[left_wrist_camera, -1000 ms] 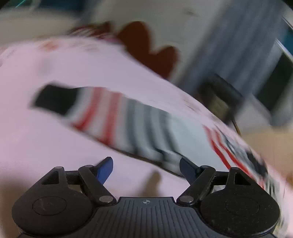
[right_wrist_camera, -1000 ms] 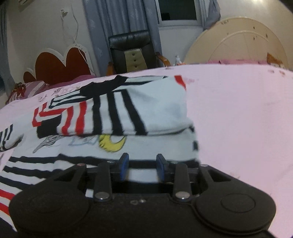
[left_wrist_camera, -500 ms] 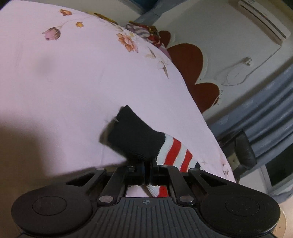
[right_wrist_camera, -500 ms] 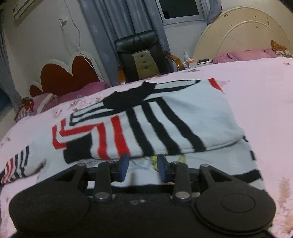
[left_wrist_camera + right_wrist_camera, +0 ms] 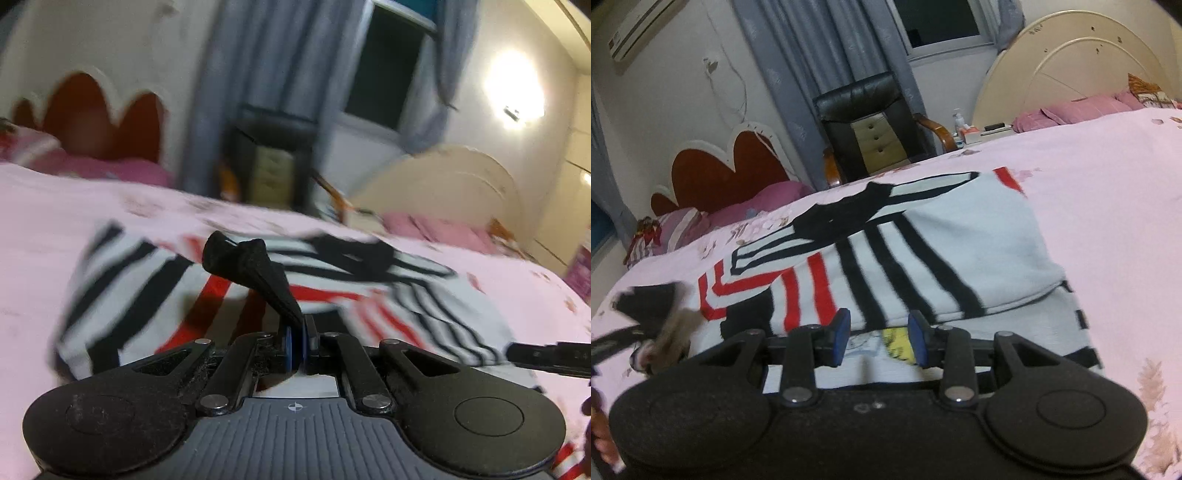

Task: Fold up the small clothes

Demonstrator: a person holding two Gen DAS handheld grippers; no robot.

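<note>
A small white sweater point(image 5: 960, 251) with black and red stripes lies partly folded on the pink bedsheet point(image 5: 1115, 206). My left gripper point(image 5: 295, 343) is shut on the sweater's black sleeve cuff point(image 5: 251, 269) and holds it lifted over the sweater body point(image 5: 155, 291). The cuff and left gripper show blurred at the left of the right wrist view point(image 5: 646, 306). My right gripper point(image 5: 877, 338) is open and empty, hovering just above the sweater's near edge.
A black office chair point(image 5: 871, 125) stands beyond the bed. A red scalloped headboard point(image 5: 720, 173) with pink pillows is at the back left, a cream headboard point(image 5: 1071, 66) at the back right. Grey curtains hang behind.
My left gripper closed on the black cuff, lifted it and carried it over the sweater body. My right gripper stayed open and backed off slightly.
</note>
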